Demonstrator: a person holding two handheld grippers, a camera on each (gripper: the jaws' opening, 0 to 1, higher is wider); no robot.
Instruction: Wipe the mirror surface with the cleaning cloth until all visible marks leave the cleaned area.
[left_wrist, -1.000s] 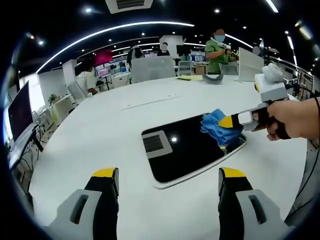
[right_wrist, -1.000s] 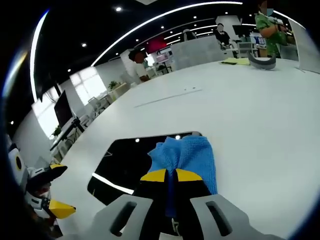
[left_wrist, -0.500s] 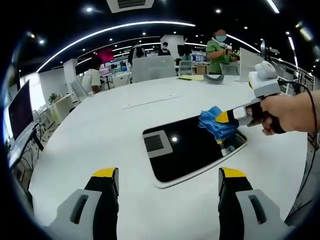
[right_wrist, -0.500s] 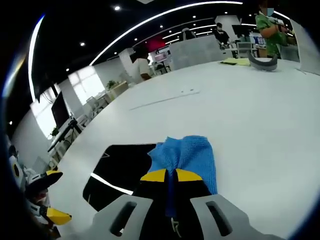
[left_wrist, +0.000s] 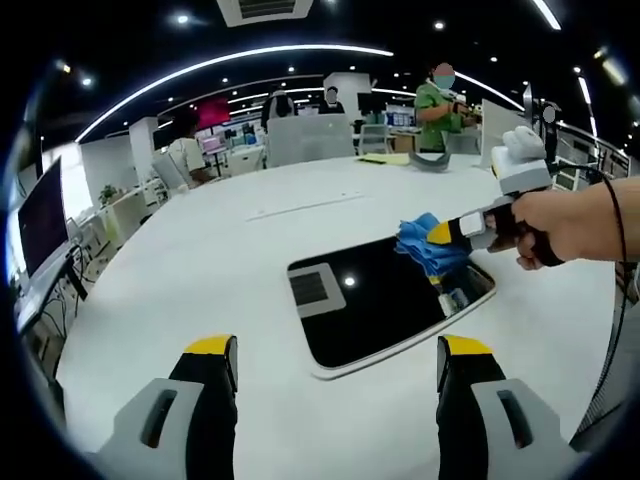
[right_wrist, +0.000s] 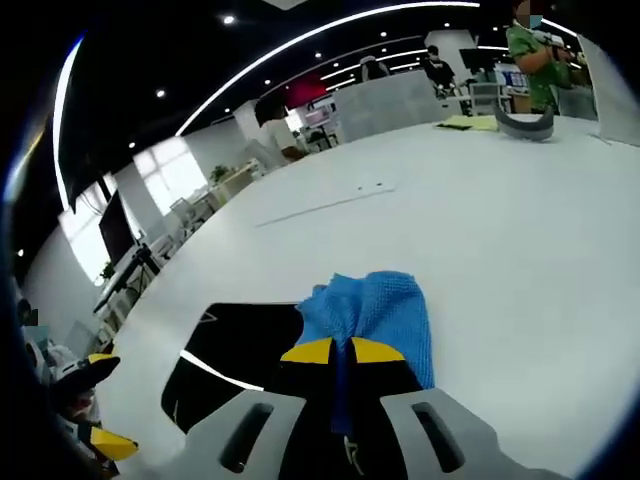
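Observation:
A dark rectangular mirror (left_wrist: 385, 300) lies flat on the white table (left_wrist: 200, 270), reflecting ceiling lights. In the left gripper view, my right gripper (left_wrist: 436, 235) comes in from the right, held by a hand, and presses a blue cleaning cloth (left_wrist: 425, 246) on the mirror's far right corner. In the right gripper view, that gripper (right_wrist: 341, 350) is shut on the blue cloth (right_wrist: 375, 310), with the mirror (right_wrist: 235, 350) to its left. My left gripper (left_wrist: 338, 352) stands open above the table in front of the mirror, holding nothing.
At the far table edge stand a grey curved object (left_wrist: 428, 159), yellow papers (left_wrist: 380, 156) and white screens (left_wrist: 305, 137). People stand and sit behind the table. A monitor (left_wrist: 40, 220) stands at the left.
My right gripper has slid the blue cloth towards the mirror's far right corner, a little farther from me. The left gripper has stayed nearly still.

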